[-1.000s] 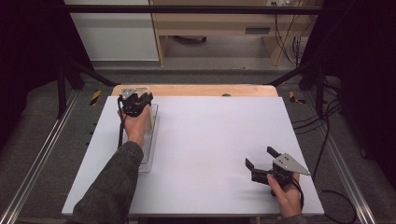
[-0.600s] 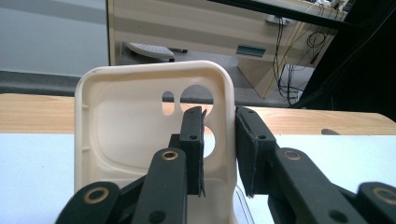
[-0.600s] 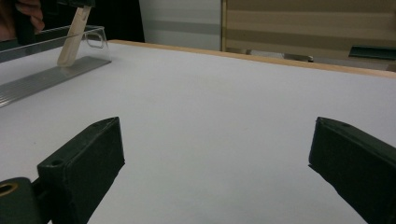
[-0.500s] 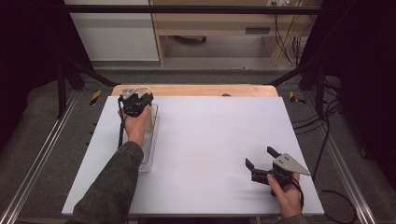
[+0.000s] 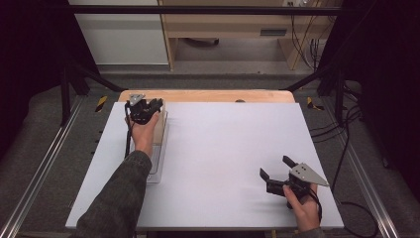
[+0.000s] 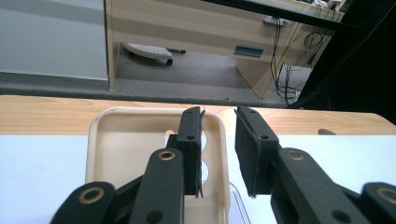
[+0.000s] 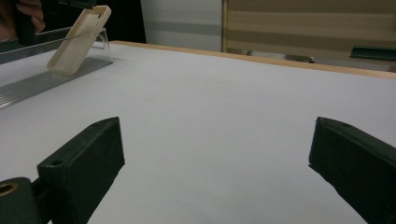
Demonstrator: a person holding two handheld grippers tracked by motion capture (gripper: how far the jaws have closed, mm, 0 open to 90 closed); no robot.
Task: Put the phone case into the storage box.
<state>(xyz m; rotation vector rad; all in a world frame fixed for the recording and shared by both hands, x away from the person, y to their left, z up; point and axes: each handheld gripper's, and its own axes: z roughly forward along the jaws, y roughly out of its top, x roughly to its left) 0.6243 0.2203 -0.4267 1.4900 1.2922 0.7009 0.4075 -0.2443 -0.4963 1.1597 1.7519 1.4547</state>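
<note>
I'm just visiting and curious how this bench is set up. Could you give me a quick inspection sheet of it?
Surface: white table with a wooden far edge, bare in the middle.
Job's things: cream case, tilted, its low end on a clear tray.
Clutter: nothing seen on the table.
Grippers: left gripper straddles the case's side wall; its jaws have just been opening and the pads seem clear of the wall. Right gripper is open and holds nothing, near the table's front right.
Cables: one cable runs along the left wrist; more wires lie on the floor at right.
Surroundings: wooden desk, metal rail, dark sides.
</note>
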